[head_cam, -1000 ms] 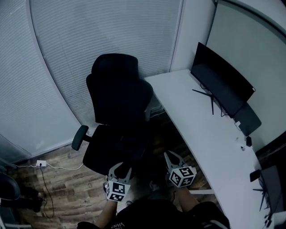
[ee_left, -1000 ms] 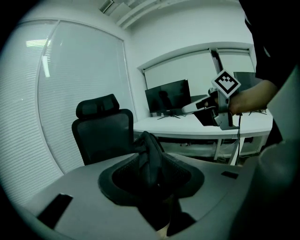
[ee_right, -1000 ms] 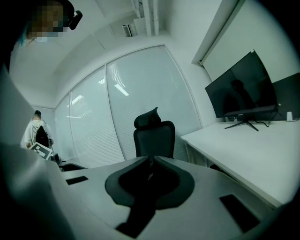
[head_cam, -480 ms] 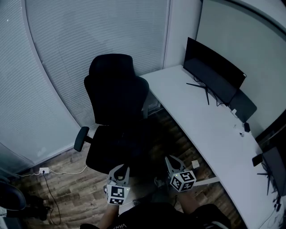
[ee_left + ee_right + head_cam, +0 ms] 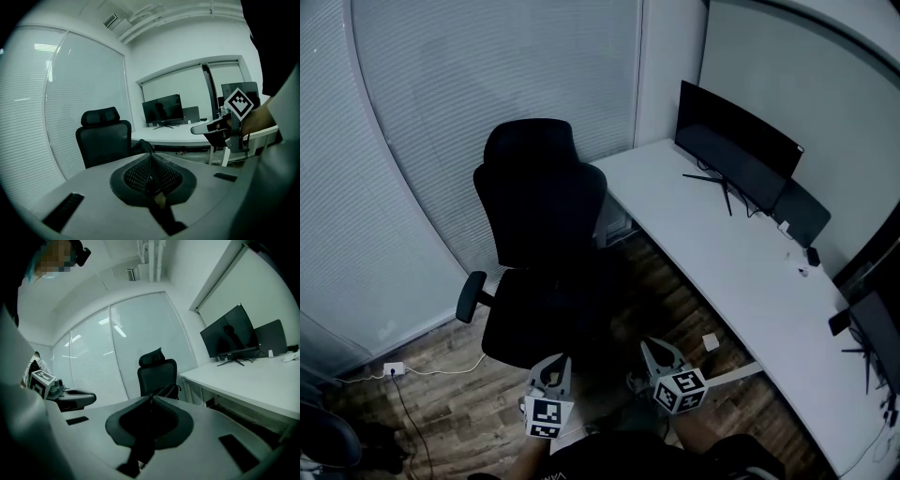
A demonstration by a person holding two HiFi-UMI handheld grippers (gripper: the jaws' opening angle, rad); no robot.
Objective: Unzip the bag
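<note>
A black office chair (image 5: 542, 202) stands in front of me. A dark shape with a strap, possibly the bag (image 5: 169, 390), lies on its seat; it blends into the seat in the head view. The same dark shape with its loop (image 5: 140, 146) peeks above the jaws in the left gripper view. My left gripper (image 5: 553, 362) hovers low before the chair, shut, with nothing between its fingers. My right gripper (image 5: 655, 350) hangs beside it, also shut and empty. Both stay apart from the chair. Each shows in the other's view: right gripper (image 5: 210, 128), left gripper (image 5: 78, 394).
A long white desk (image 5: 722, 272) runs along the right with a dark monitor (image 5: 736, 150) and a second screen (image 5: 802, 214). White blinds (image 5: 441, 122) cover the glass wall behind the chair. A cable and socket (image 5: 392, 369) lie on the wooden floor at left.
The left gripper's jaws have closed from open to shut. The head view has tilted, so chair and desk sit a little lower and further left. Both grippers stay low in front of the chair.
</note>
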